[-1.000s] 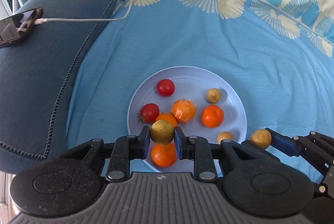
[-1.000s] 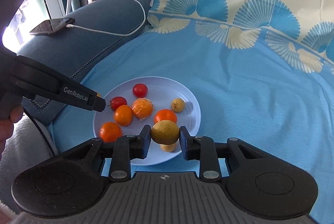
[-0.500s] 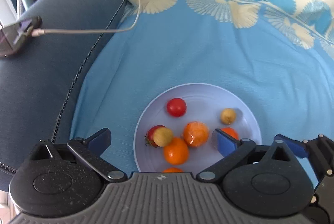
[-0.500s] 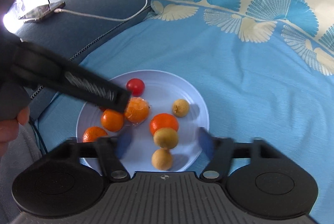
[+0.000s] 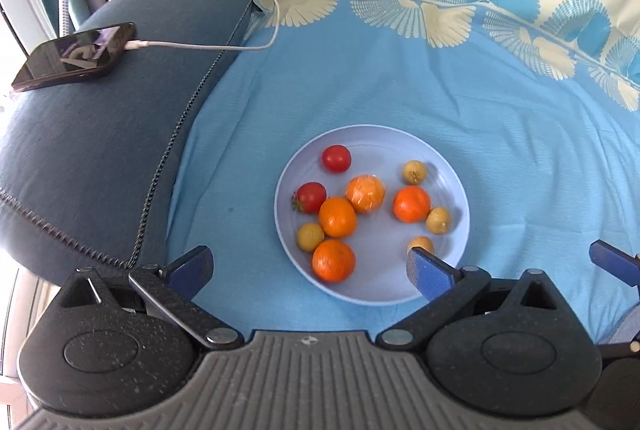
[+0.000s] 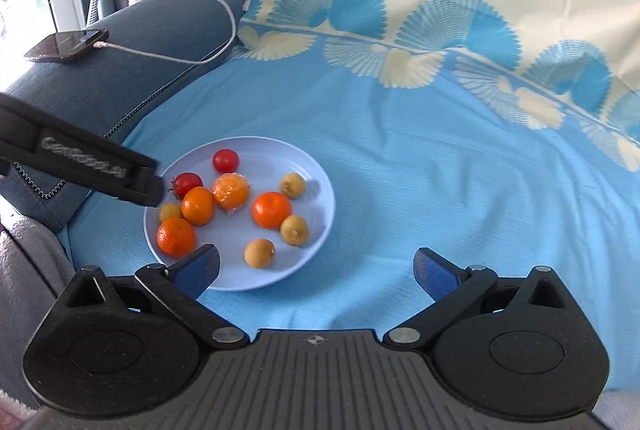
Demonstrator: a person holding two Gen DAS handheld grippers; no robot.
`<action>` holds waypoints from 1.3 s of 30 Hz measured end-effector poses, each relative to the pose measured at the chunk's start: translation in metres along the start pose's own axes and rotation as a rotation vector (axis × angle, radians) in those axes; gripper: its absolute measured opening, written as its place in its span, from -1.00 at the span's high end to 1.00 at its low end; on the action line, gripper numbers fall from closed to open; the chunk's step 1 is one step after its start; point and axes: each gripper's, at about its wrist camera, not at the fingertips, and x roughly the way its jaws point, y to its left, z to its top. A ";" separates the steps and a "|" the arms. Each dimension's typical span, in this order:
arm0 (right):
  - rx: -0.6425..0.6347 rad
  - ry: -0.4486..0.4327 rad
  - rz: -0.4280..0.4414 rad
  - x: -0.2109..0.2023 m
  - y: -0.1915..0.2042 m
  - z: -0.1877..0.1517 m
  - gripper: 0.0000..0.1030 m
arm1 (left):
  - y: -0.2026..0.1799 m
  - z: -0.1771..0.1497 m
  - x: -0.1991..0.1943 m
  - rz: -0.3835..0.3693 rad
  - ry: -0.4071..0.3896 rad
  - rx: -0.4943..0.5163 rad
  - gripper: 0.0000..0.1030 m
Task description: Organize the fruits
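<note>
1. We saw the left gripper (image 5: pixel 308 270) with jaws spread wide, empty.
2. The right gripper's (image 6: pixel 316 268) jaws had just been opening, nothing between them.
3. The round pale-blue plate (image 5: pixel 448 173) on the blue patterned cloth (image 5: pixel 400 85) held 2 red tomatoes, 4 oranges and 4 small yellow-brown fruits.

Fruit on one plate (image 5: pixel 452 282): two red tomatoes (image 5: pixel 336 158), four oranges (image 5: pixel 337 217). Four small yellow-brown fruits (image 5: pixel 310 236). One phone (image 5: pixel 76 55).

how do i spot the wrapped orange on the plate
Find the pale blue plate on the blue cloth. Near its middle, right of the two tomatoes, sits the wrapped orange. It alone has shiny, crinkled clear film over it; the other three oranges are bare.
</note>
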 end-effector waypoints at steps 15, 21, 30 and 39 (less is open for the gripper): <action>-0.018 -0.132 -0.042 -0.059 0.009 -0.016 -0.99 | -0.009 -0.024 -0.044 0.022 -0.078 0.037 -0.99; -0.025 -0.148 -0.039 -0.066 0.010 -0.016 -0.99 | -0.011 -0.027 -0.050 0.034 -0.095 0.039 -0.99; -0.023 -0.147 -0.035 -0.067 0.010 -0.018 -0.99 | -0.012 -0.028 -0.051 0.044 -0.090 0.043 -0.99; -0.026 -0.141 -0.030 -0.066 0.012 -0.017 -0.99 | -0.011 -0.027 -0.048 0.046 -0.078 0.043 -0.99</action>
